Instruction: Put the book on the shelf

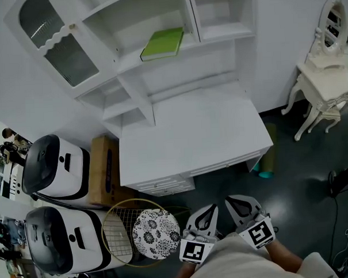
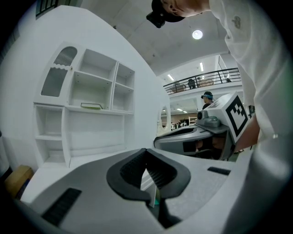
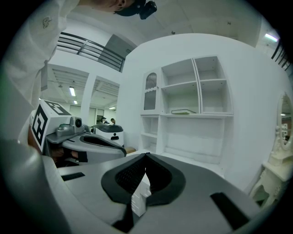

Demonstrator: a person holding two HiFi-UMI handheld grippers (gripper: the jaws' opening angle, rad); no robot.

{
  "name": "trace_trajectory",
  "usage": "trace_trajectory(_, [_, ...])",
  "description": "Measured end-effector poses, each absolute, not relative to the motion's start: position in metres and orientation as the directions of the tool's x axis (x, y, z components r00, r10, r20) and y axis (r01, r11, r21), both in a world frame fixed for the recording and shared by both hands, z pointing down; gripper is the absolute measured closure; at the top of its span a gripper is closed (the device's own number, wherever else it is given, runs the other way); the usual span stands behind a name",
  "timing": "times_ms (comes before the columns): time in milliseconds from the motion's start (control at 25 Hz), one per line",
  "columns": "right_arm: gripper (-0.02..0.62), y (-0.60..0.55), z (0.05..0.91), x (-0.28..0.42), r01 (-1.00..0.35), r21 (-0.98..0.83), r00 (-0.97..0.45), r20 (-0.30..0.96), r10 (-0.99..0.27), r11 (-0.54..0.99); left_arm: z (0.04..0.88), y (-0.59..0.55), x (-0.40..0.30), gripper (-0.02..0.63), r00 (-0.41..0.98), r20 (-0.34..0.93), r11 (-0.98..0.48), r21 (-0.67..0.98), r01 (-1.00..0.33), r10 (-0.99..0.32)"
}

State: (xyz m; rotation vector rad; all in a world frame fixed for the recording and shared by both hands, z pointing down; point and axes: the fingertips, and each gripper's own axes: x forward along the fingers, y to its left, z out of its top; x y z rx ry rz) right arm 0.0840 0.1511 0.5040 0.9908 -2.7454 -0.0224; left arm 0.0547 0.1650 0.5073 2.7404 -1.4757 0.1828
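The green book [image 1: 162, 43] lies flat on a shelf [image 1: 221, 33] of the white cabinet [image 1: 138, 92], in the upper middle of the head view. At the bottom edge, well apart from the white table [image 1: 191, 135], the left tongs [image 1: 206, 215] and right tongs [image 1: 237, 206] are both closed, with nothing between them.

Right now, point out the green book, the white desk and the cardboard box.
green book [image 1: 162, 44], head view, middle of its cover.
white desk [image 1: 191, 135], head view, bare top.
cardboard box [image 1: 103, 167], head view, top face.
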Motion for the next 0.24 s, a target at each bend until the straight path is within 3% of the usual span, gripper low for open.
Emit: trace_trajectory(240, [0.578, 0.1531, 0.5035, 0.0922, -0.625, 0.095, -0.746, 0.221, -0.629, 0.775, 0.5108, 0.1687, 0.0633, 0.603, 0.545, 0.154, -0.554, -0.019, -0.832, -0.824])
